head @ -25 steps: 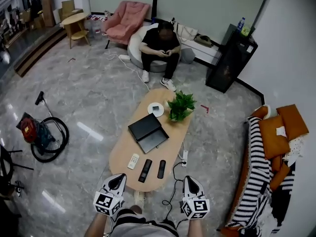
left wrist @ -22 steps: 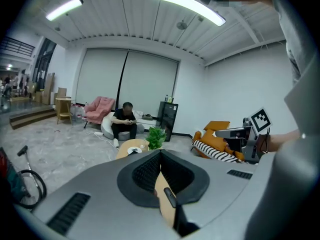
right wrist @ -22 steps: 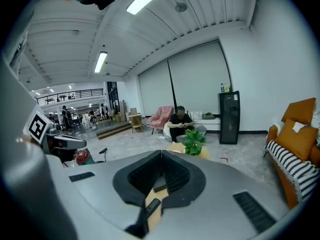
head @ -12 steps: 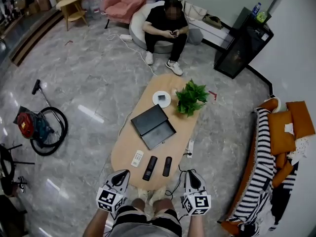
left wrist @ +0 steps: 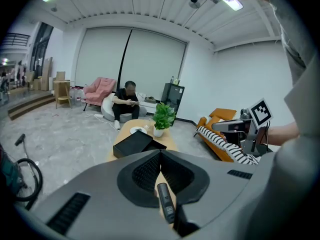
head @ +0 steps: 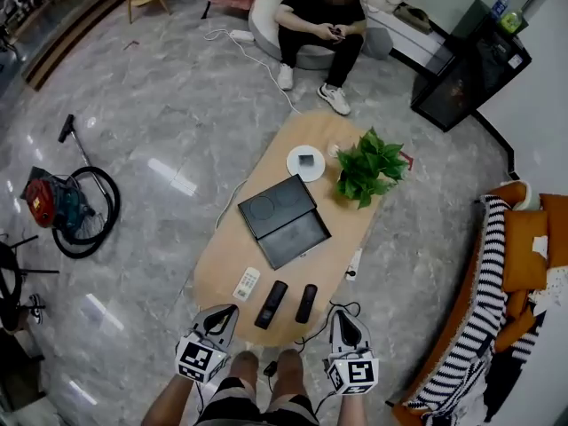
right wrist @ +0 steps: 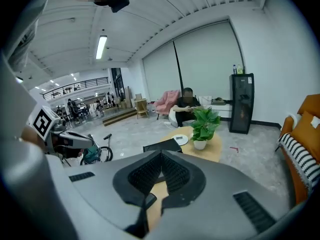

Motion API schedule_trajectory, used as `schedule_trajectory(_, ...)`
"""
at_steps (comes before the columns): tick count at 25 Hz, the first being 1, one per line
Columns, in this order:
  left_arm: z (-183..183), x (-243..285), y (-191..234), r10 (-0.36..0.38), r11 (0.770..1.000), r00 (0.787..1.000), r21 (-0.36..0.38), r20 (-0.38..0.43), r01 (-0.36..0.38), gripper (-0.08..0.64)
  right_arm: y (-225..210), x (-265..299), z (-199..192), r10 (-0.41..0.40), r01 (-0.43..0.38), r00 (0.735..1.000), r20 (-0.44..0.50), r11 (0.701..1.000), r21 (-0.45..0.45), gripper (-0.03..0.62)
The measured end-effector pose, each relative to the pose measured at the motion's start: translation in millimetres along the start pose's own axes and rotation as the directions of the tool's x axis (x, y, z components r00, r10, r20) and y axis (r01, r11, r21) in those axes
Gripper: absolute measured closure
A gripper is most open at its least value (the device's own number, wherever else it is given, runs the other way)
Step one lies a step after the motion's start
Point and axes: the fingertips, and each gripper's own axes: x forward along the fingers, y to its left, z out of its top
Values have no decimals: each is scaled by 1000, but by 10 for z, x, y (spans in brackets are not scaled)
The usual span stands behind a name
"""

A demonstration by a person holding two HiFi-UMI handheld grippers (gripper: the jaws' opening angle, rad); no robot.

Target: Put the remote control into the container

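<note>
Fingers (left wrist: 142, 173) of left gripper (head: 224, 313) and right gripper (head: 343, 318) alike were kept pressed together, empty, as the tabletop (head: 217, 269) was brought nearer, so the black remote control (head: 272, 303) at its near edge, short of the mid-table open container (head: 302, 238), was judged almost reachable.

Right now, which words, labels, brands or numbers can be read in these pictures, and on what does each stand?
None can be read.
Cubes on the left gripper and right gripper: square marker patterns, no letters.
The white remote, middle black remote, right black remote: button print too small.
The bottle on the black cabinet: label too small.
</note>
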Motion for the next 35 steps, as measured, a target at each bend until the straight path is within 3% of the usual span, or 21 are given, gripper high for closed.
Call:
schedule_trajectory(8, -509, 522, 201, 56, 997, 998, -44, -19, -56, 552, -236, 399, -471, 32, -33, 999, -42, 999, -25, 581)
schedule_trajectory(18, -1106, 943, 387, 89, 995, 994, -49, -69, -92, 552, -397, 743, -1129, 54, -56, 993, -109, 998, -9, 581)
schedule_trajectory(25, -1266, 1173, 434, 84, 994, 990, -59, -117, -91, 551, -475, 816, -1226, 51, -49, 992, -113, 999, 15, 581)
schedule_trajectory(30, -1447, 1304, 544, 131, 989, 976, -41, -172, -140, 549, -593, 778, -1300, 36, -34, 992, -124, 999, 15, 581)
schedule_trajectory(35, -1700, 1458, 552, 106, 993, 962, -17, -250, -114, 465, -718, 728, -1453, 13, -9, 991, -136, 1000, 30, 581)
